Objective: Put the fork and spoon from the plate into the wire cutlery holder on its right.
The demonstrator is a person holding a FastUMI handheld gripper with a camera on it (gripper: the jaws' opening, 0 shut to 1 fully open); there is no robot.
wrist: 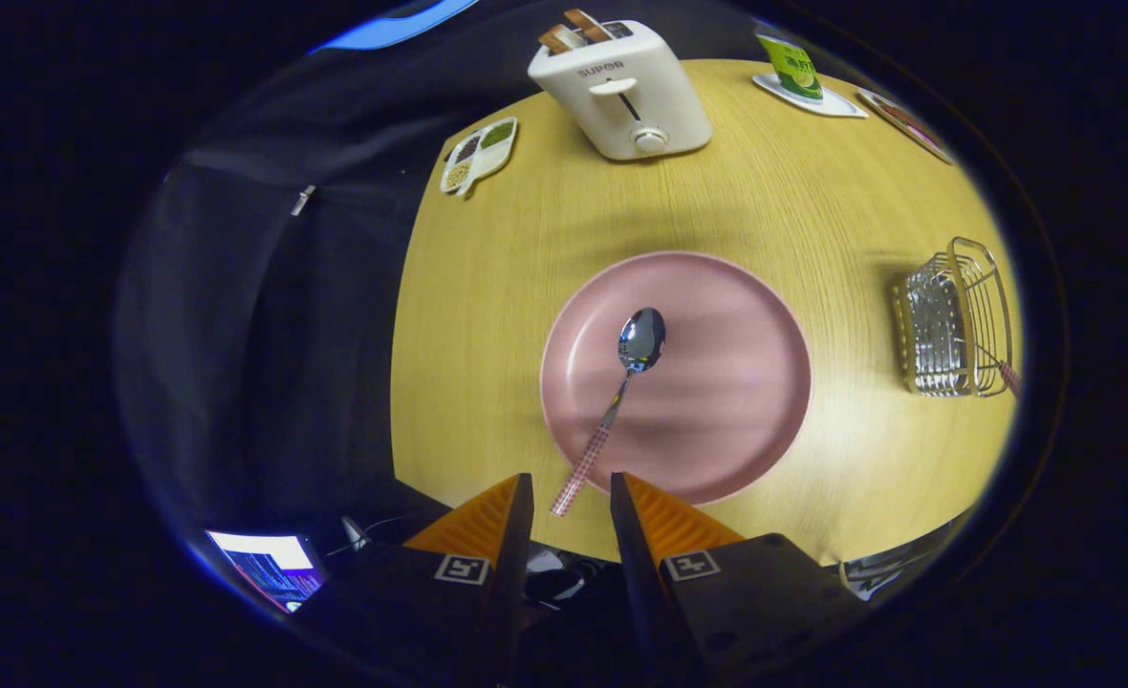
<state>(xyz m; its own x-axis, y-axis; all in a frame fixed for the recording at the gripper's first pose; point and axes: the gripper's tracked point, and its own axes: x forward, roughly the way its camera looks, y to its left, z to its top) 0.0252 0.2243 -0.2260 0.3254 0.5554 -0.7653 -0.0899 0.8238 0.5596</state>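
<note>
Fingers (pixel 516 506) of your gripper (pixel 572 489) stand spread apart and hold nothing, with the checked tip of the spoon (pixel 621 392) handle lying just between and ahead of them, apart from both. You have the spoon resting on the pink plate (pixel 717 382), bowl near the plate's middle and handle crossing its near rim. To the plate's right stands the wire cutlery holder (pixel 956 320) with a checked handle poking from it; beyond the plate sits a white toaster (pixel 621 96).

Cloth-walled booth: toaster (pixel 621 91) on table (pixel 488 315)
</note>
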